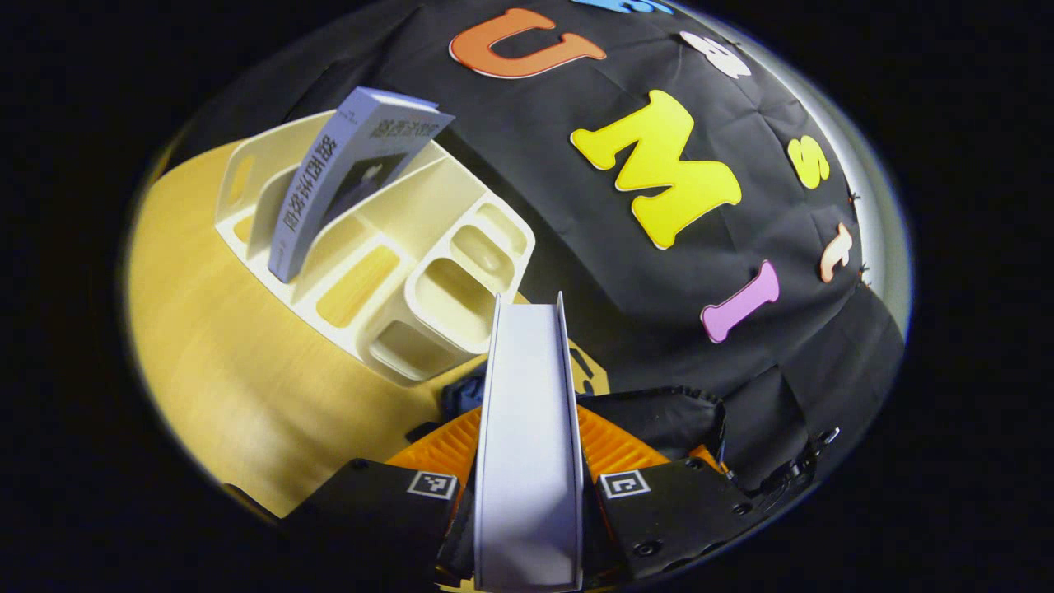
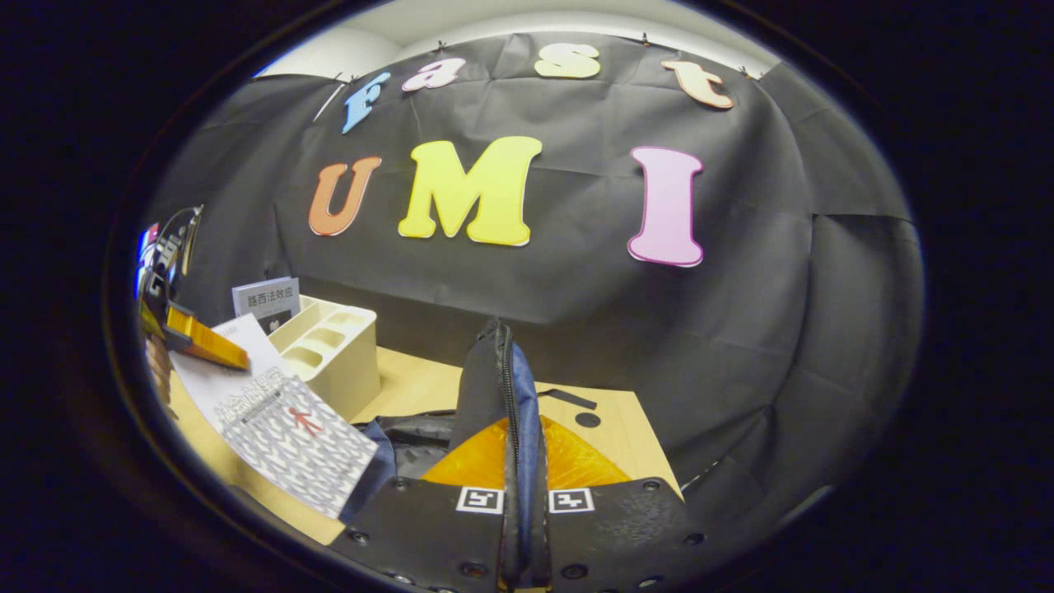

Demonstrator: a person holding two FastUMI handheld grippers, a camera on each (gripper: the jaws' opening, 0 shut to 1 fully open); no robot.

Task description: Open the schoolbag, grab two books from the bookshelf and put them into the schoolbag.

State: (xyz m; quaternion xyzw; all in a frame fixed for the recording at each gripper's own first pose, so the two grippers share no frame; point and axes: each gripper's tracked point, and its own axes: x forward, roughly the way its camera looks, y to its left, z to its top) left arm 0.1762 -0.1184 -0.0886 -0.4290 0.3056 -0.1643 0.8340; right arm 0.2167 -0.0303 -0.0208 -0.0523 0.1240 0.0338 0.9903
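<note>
1. In the left gripper view, the left gripper [image 1: 527, 486] is clamped on a white book [image 1: 528, 445], one finger pressed flat to each cover, the page edge facing the camera and the book standing up out of the jaws.
2. Beyond it, on the wooden table [image 1: 214, 362], stands the cream bookshelf [image 1: 387, 247]; a second, lavender-spined book [image 1: 329, 189] leans tilted in one of its far slots.
3. In the right gripper view, the right gripper [image 2: 520, 494] pinches the schoolbag's rim [image 2: 502, 387] between both fingers, holding the zippered edge up on end.
4. The rest of the dark blue schoolbag [image 2: 403, 436] lies on the table just beside the bookshelf.
5. To the far left in that view, the left gripper carries the patterned-cover book above the table, near the bag's open mouth.
</note>
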